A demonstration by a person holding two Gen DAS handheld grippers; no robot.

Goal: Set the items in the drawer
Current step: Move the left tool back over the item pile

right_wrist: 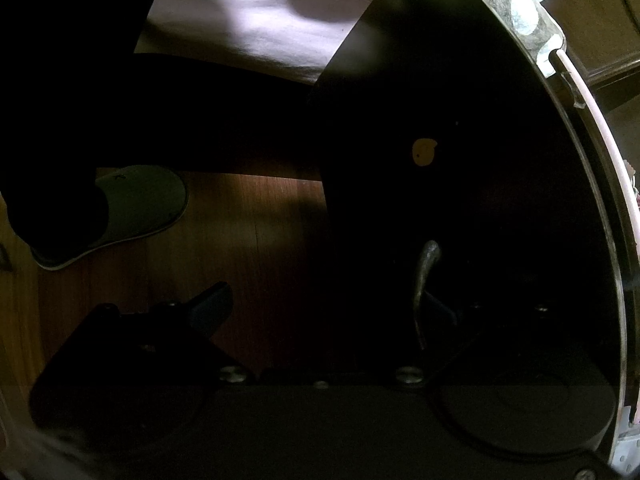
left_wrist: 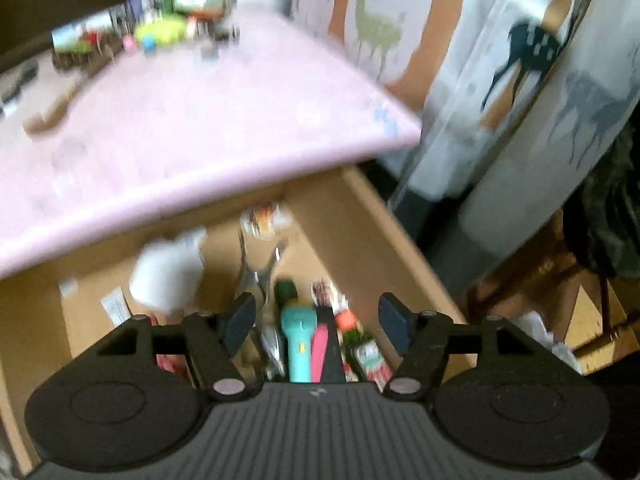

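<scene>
In the left wrist view the wooden drawer (left_wrist: 360, 216) stands pulled out under the pink tabletop (left_wrist: 192, 120). Inside lie a white bottle (left_wrist: 166, 276), metal scissors (left_wrist: 256, 268), a teal torch-like item (left_wrist: 298, 340), a pink and black item (left_wrist: 324, 344) and small packets (left_wrist: 264, 218). My left gripper (left_wrist: 318, 316) is open and empty just above these items. In the dark right wrist view my right gripper (right_wrist: 320, 308) is open beside the black drawer front (right_wrist: 460, 160), its right finger next to the metal handle (right_wrist: 424, 276).
Several small items (left_wrist: 160, 28) crowd the far end of the tabletop, with a wooden tool (left_wrist: 56, 108) at its left. Deer-print curtains (left_wrist: 520, 80) hang right of the drawer. A slippered foot (right_wrist: 136, 208) stands on the wood floor at the left.
</scene>
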